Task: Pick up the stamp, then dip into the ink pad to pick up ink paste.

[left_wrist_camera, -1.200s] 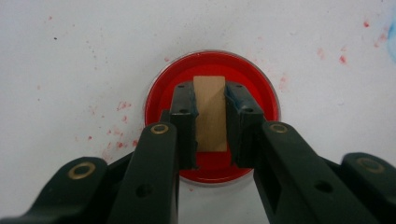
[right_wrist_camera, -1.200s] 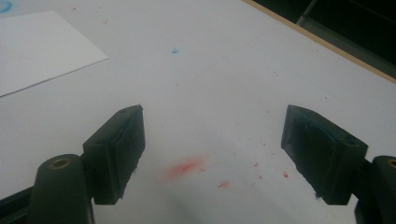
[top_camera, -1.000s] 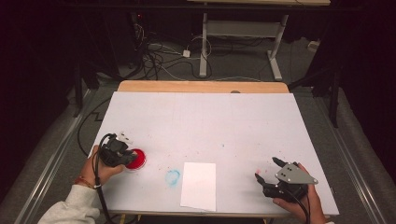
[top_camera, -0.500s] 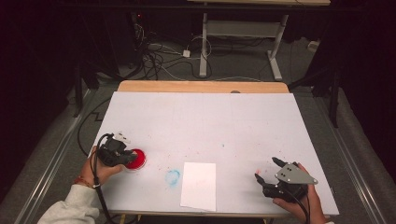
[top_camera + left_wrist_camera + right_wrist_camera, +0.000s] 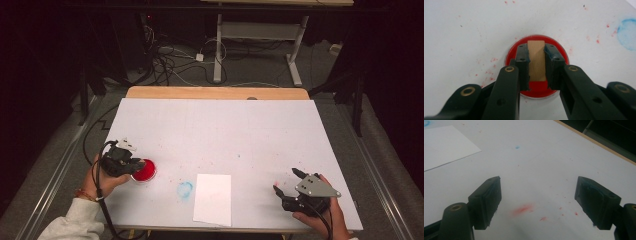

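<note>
A round red dish [image 5: 146, 171] of ink sits on the white table [image 5: 225, 130] at the front left. My left gripper [image 5: 136, 166] reaches over the dish, shut on a small wooden block [image 5: 536, 60]. In the left gripper view the block stands upright between the jaws of my left gripper [image 5: 536, 53], above the red dish [image 5: 537, 89]; I cannot tell whether it touches the ink. My right gripper [image 5: 285, 180] rests at the front right, open, with bare table between its jaws. In the right gripper view my right gripper [image 5: 537, 192] stands wide over red smears.
A white sheet of paper [image 5: 213, 198] lies at the front centre, with a blue ink ring [image 5: 184, 189] just left of it. Red specks dot the table around the dish. A wooden strip [image 5: 215, 93] borders the far edge, with cables and a stand on the floor beyond.
</note>
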